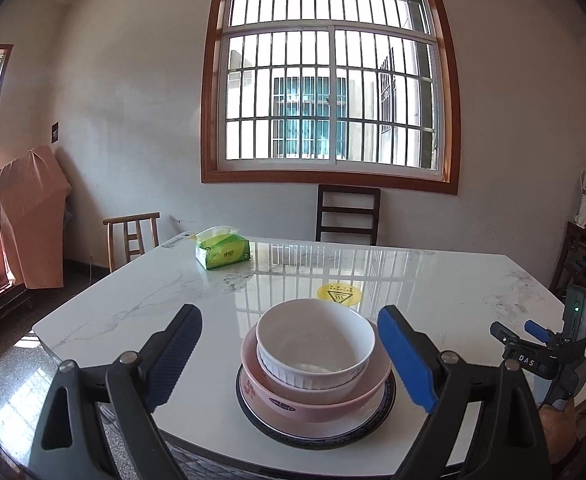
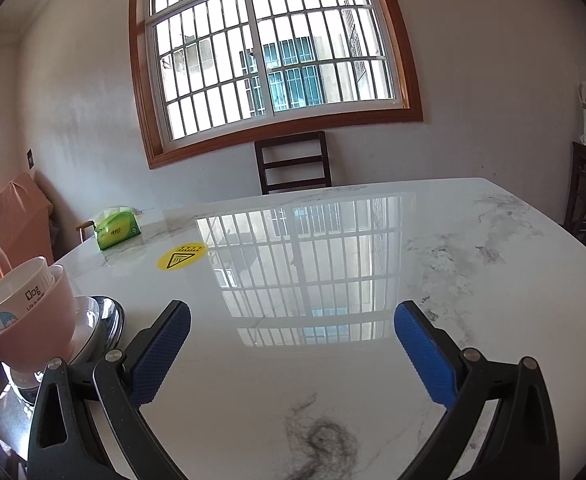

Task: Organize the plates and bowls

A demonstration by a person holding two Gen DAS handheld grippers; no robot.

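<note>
two blue-padded fingers of the left gripper (image 1: 289,354) stand spread wide in the left wrist view, one on each side of a stack of dishes and touching none of it. the stack sits near the front edge of the marble table (image 1: 453,280): a white ribbed bowl (image 1: 315,342) nested in a pink bowl (image 1: 313,392) with a small dark fish mark, both on a plate with a dark patterned rim (image 1: 387,398). behind it lies a round yellow warning sticker (image 1: 339,294); farther back, a green tissue pack (image 1: 223,254). at the right edge the other tool reads "das".

in the right wrist view the right gripper (image 2: 293,350) is released too — fingers wide apart over bare marble, holding nothing. the stack stands at the far left, beside the left finger: the white bowl (image 2: 13,300) shows "dog" and "life is s…" — the rest is hidden — inside the pink bowl (image 2: 33,340), over a white plate (image 2: 89,324). the sticker's (image 2: 181,256) print is too small to read.
</note>
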